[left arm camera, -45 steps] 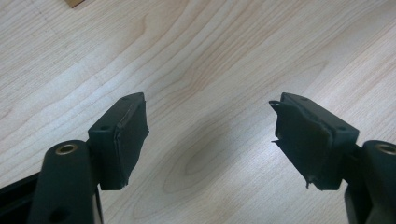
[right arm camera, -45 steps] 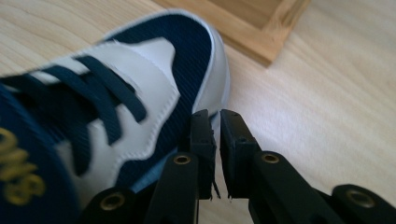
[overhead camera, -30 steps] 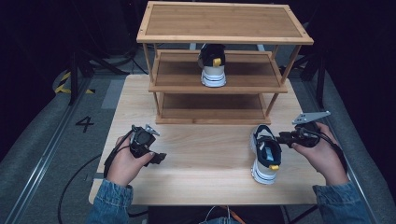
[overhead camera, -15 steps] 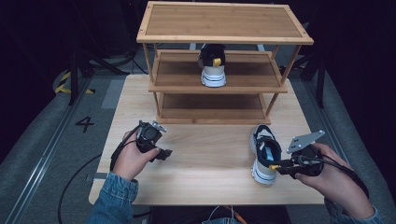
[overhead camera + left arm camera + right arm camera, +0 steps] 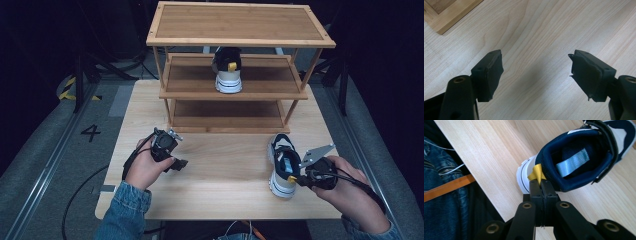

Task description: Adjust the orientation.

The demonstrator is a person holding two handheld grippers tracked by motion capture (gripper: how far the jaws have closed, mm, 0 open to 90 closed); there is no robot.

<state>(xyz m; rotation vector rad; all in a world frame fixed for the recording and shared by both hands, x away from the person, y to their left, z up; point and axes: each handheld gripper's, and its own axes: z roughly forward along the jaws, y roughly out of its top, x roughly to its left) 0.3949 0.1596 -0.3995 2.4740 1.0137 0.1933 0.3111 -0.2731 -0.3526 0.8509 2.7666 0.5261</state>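
Shoe [image 5: 283, 167] on bench [image 5: 225, 165], near front edge, pinched by yellow heel loop [image 5: 537, 175] in just-closed fingers of right gripper [image 5: 300, 180]. Partner shoe [image 5: 227, 70] already on rack [image 5: 235, 92] middle shelf; lift and placement pending. Left gripper [image 5: 535, 72] wide open, empty.

The bench [image 5: 220, 165] is a light wood slab with lengthwise grain. A three-tier wooden shelf rack [image 5: 240, 22] stands on its far half, with the bottom tier resting directly on the bench surface. One sneaker [image 5: 227, 70], white and dark with a yellow heel loop, sits on the rack's middle tier, heel toward the near side. A second, matching sneaker [image 5: 283, 165] lies on the bench at the near right, close to the front edge.
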